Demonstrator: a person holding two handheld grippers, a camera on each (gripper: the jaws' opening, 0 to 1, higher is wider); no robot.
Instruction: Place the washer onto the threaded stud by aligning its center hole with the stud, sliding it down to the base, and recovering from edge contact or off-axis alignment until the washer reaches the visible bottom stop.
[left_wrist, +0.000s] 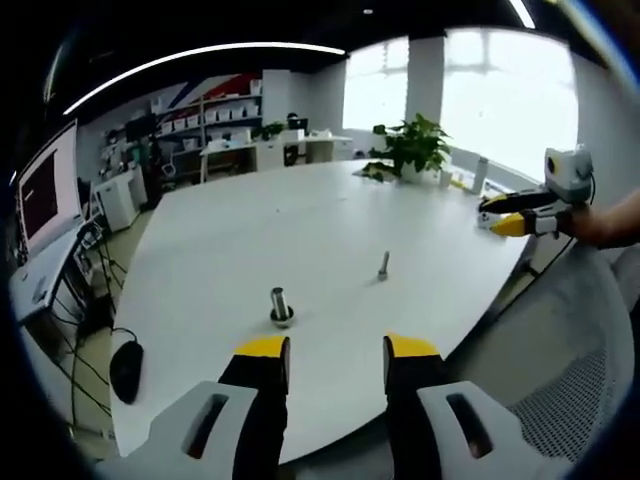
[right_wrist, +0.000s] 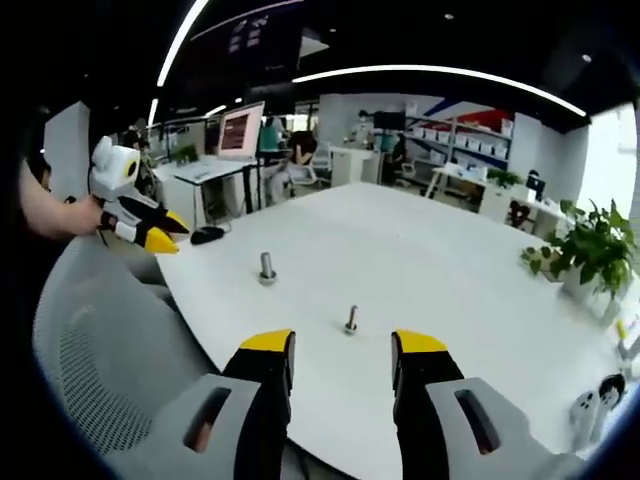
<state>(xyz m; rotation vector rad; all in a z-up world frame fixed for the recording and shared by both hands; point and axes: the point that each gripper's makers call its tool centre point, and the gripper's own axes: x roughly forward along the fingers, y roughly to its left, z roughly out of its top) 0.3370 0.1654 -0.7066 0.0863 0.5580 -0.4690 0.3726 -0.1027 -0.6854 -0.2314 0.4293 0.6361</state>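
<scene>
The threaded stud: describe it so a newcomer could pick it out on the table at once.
Start at the large white table. Two small metal parts stand on it, apart from each other. The threaded stud is the thinner, paler upright pin, the one nearer the potted plant; its neighbour, the thick bolt, is darker and stouter and sits on a wide round base.

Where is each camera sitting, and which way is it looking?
Left gripper view: rides on the left gripper, looking across the white table toward the windows; a forearm holds the right gripper.
Right gripper view: rides on the right gripper, looking toward desks and shelves; a hand holds the left gripper.
Shared: the table, the stud, the bolt, the plant.
</scene>
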